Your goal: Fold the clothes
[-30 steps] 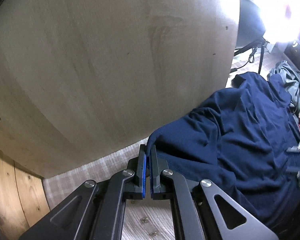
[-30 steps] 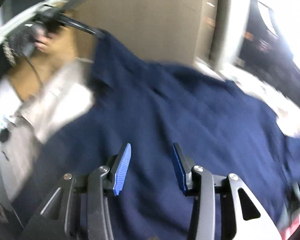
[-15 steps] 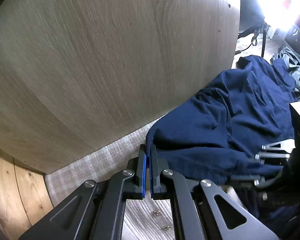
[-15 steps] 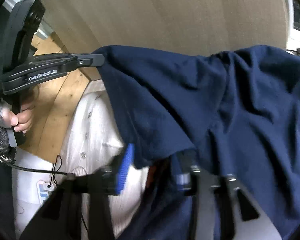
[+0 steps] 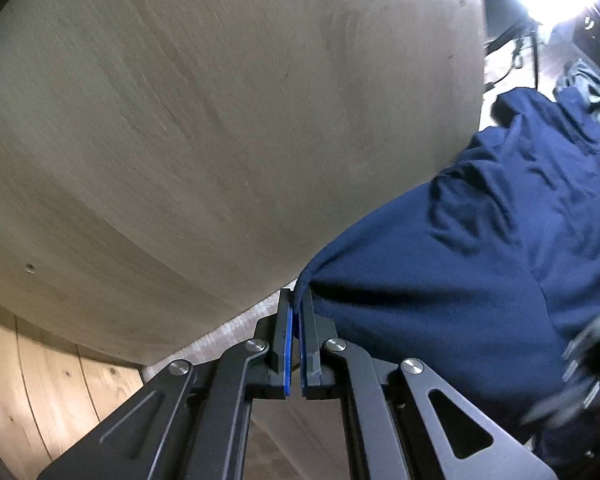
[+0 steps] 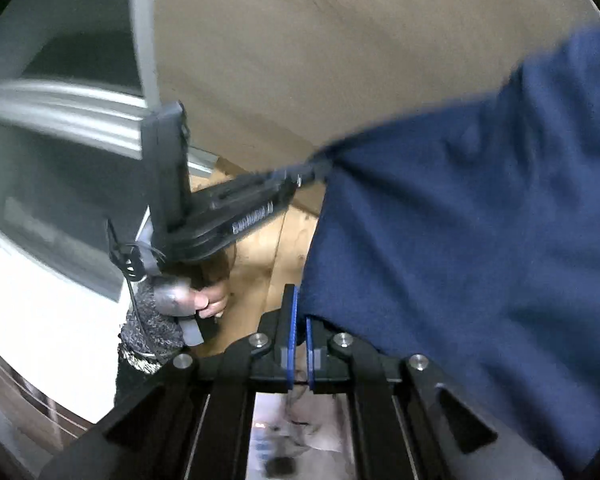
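Both wrist views – close – share navy garment [image 5: 480, 264].

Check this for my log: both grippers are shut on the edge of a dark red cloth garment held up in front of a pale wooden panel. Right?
Wrong colour: the cloth garment is navy blue, as both wrist views show. The left gripper and right gripper are each shut on its edge, before the pale wooden panel.

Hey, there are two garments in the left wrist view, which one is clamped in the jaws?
The navy blue garment: its corner is pinched in the left gripper. The grey garment lies crumpled in the background, beyond it, untouched.
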### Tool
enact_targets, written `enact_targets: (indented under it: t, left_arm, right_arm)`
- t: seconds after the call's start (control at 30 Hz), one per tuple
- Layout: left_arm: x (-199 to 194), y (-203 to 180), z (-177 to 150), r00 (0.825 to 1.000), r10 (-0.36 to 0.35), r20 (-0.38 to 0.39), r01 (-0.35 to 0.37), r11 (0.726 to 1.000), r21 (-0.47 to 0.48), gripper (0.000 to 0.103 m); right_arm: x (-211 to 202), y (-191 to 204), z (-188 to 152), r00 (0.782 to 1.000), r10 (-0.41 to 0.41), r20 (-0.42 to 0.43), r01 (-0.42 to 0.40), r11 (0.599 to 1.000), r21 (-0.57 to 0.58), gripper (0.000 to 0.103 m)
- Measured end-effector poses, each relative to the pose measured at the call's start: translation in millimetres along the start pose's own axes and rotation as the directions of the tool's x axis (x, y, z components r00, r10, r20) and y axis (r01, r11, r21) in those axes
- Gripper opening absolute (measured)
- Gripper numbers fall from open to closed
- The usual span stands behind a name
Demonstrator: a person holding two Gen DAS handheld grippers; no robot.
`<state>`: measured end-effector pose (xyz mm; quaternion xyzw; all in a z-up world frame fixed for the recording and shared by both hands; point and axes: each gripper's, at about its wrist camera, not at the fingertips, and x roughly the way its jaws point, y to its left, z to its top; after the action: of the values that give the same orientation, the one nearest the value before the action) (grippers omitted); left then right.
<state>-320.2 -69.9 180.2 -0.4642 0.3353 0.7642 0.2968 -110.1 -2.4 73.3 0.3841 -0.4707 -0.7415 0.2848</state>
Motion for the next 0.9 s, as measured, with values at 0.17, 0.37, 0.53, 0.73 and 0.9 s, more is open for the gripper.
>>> enact_targets:
  t: [0.17,0.37,0.53,0.73,0.9]
  left_arm:
    - [35,1,-7,0.994,0.068,-0.09,-0.069,0.998,-0.003,0.007]
    - [-10,2,-57,1.0,0.023,-0.011,-0.023,0.995,-0.096,0.011]
    - [-47,-38,-135,0.994,-0.107,0.034,0.111,0.98,-0.166,0.013]
    - [-38,-60,-201,0.987,-0.16,-0.017,0.147,0.937,-0.316,0.028]
    - [-32,-32,-221,0.99,-0.128,-0.053,0.091,0.89,-0.448,0.037]
  right_arm:
    - [26,-1,-20,0.975,-0.114,-0.193,0.107,0.993,-0.044,0.011]
    - [-99,48,-7,0.97,-0.245,0.006,0.233,0.914,-0.334,0.028]
    - [-136,28,7,0.859,-0.509,0.061,0.485,0.769,-0.416,0.028]
    - [-66,18,-32,0.888,-0.444,-0.119,0.357,0.83,-0.43,0.028]
    - [-5,24,-63,0.883,-0.419,-0.211,0.288,0.84,-0.46,0.028]
